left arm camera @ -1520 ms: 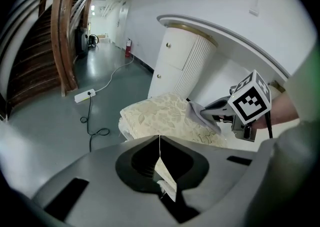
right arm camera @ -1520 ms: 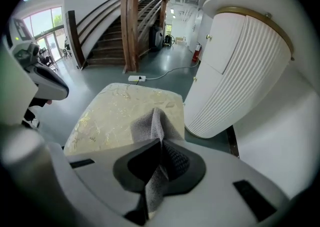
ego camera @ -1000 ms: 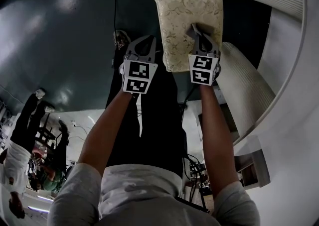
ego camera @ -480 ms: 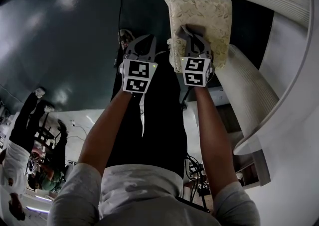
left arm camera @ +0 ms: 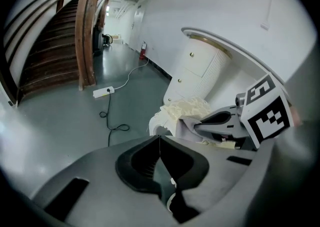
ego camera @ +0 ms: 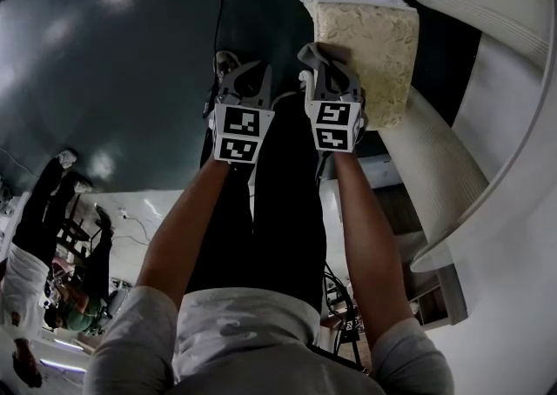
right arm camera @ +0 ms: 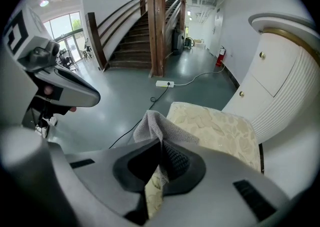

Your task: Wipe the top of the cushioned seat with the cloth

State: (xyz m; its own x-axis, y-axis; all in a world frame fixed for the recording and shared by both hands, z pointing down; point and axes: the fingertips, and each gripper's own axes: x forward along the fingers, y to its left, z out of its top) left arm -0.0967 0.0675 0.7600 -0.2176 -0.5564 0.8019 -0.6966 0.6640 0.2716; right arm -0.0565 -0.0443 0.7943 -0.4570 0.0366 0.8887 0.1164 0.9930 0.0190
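Now the right gripper (right arm camera: 160,146) is seen pressed together on a fold of the grey cloth (right arm camera: 156,123). The cloth's bunched peak stands up just beyond the jaw tips, and its loose tail is drawn back between the jaws. The cloth is laid against the cushioned seat (right arm camera: 220,130) at its left edge, whereas a second ago it is shown well inside the top, nearer the right edge. A stroke across the top, from right to left, is therefore judged to be ending.

In the head view the same gripper (ego camera: 332,67) is placed over that left edge, with the cloth (ego camera: 318,53) partly off the seat (ego camera: 376,41). The far part of the top is not covered by this pass, so further strokes are probably needed.

The left gripper (left arm camera: 160,143) is closed on nothing, its jaws met along a thin line. It is held beside the right one, clear of the seat, over the dark floor (ego camera: 113,80).

The seat is read as slightly longer than wide. Its long axis is directed away from the person, with the near short edge turned toward the grippers and the right long edge set beside the white fluted cabinet (right arm camera: 280,86). The cloth's fold is pointed roughly along that axis, away from the person.
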